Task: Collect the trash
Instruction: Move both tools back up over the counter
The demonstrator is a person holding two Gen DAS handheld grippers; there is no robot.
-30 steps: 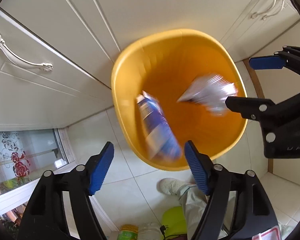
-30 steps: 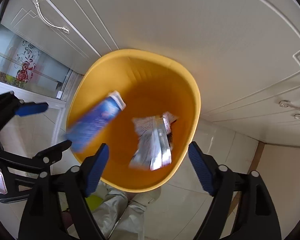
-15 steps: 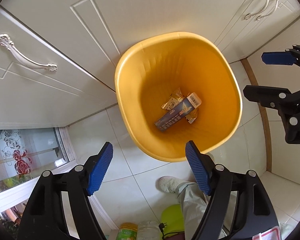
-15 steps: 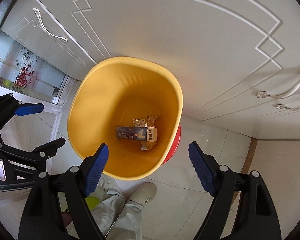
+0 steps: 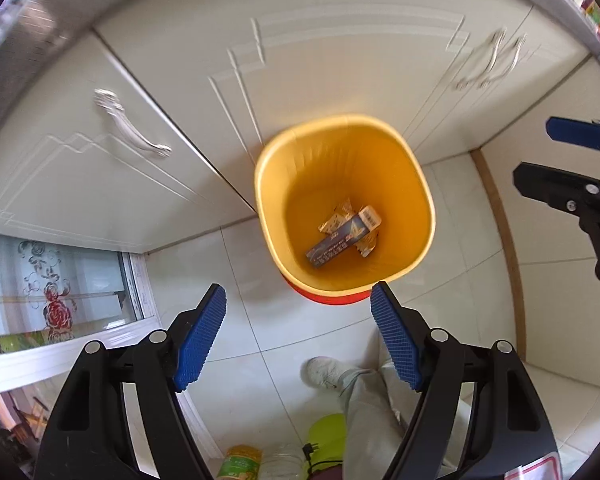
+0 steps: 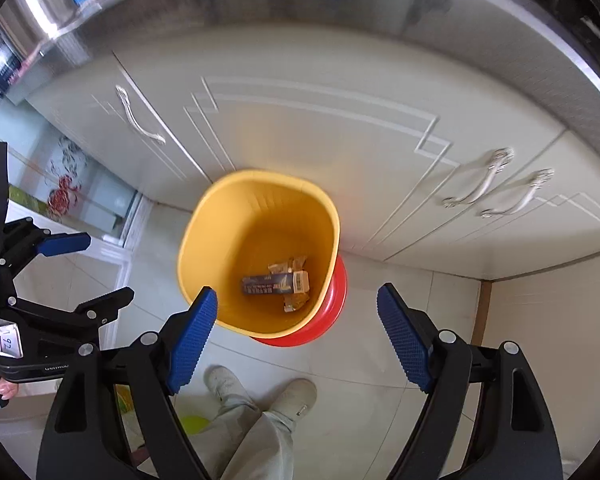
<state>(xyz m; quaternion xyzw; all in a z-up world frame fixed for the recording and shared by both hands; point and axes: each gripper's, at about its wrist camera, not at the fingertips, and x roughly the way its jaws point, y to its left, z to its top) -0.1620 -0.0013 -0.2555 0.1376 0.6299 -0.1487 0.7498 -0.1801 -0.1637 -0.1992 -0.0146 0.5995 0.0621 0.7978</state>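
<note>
A yellow bin [image 5: 420,184] [image 6: 192,236] on a red base stands on the tiled floor against white cabinets. At its bottom lies a blue box [image 5: 338,242] [image 6: 268,285] across crumpled gold wrappers [image 5: 336,218] [image 6: 290,266]. My left gripper [image 5: 298,338] hangs well above the floor, pointing down, open and empty, near the bin's front rim. My right gripper [image 6: 298,334] is also high over the bin, open with nothing between its pads. Each gripper shows at the side of the other's view: the right gripper [image 5: 568,160] and the left gripper [image 6: 80,268].
White cabinet doors with metal handles [image 5: 128,128] [image 6: 480,188] rise behind the bin under a steel counter edge. A person's shoes and light trousers [image 6: 260,408] stand just in front. A glass door with a red rose [image 5: 56,308] is at left. Bottles [image 5: 240,460] lie by the feet.
The box and wrappers, in mid-fall a second ago, now rest on the bin's bottom. Both grippers have risen, so the bin looks smaller and the counter edge has come into view.
</note>
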